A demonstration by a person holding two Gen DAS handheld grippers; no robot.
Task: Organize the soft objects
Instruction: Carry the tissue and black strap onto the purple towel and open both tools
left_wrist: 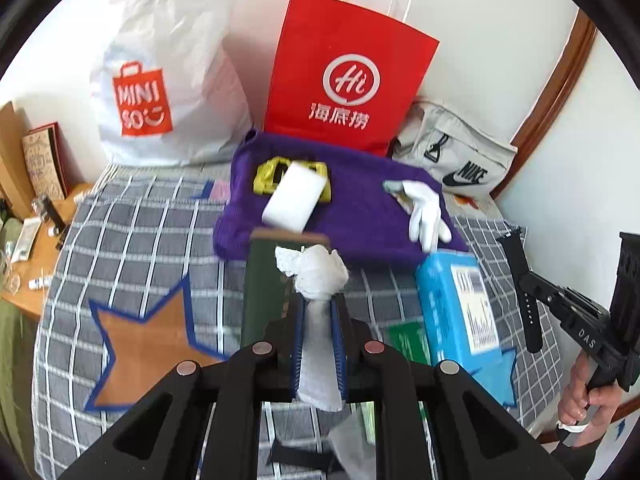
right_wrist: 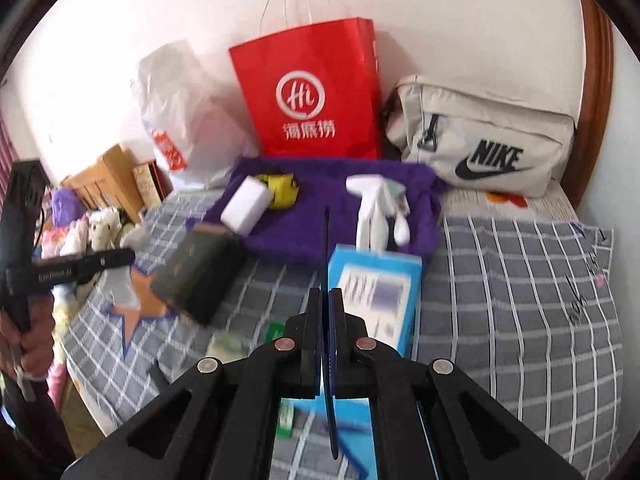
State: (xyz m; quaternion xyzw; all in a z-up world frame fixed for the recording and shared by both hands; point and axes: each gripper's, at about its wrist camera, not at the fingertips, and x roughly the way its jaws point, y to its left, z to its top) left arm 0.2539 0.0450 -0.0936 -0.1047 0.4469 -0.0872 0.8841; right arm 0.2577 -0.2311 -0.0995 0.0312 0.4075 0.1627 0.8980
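1. Clamping a white gauze roll (left_wrist: 318,280) at lower centre of its view, the left gripper (left_wrist: 319,308) has its jaws closed on it.
2. Right gripper (right_wrist: 326,300) pinches a thin black strap (right_wrist: 327,248), jaws nearly together.
3. Purple towel (left_wrist: 360,208) lies mid-frame beyond both.

Three bags line the wall: one red paper bag (left_wrist: 348,76), one white plastic bag (left_wrist: 168,68) and one grey sports bag (right_wrist: 484,140). One purple towel (left_wrist: 360,216) carries one white sponge (left_wrist: 294,200), one white glove (left_wrist: 426,210) and one yellow item (right_wrist: 284,190). Two boxes, one dark (right_wrist: 200,272) and one blue (right_wrist: 376,300).
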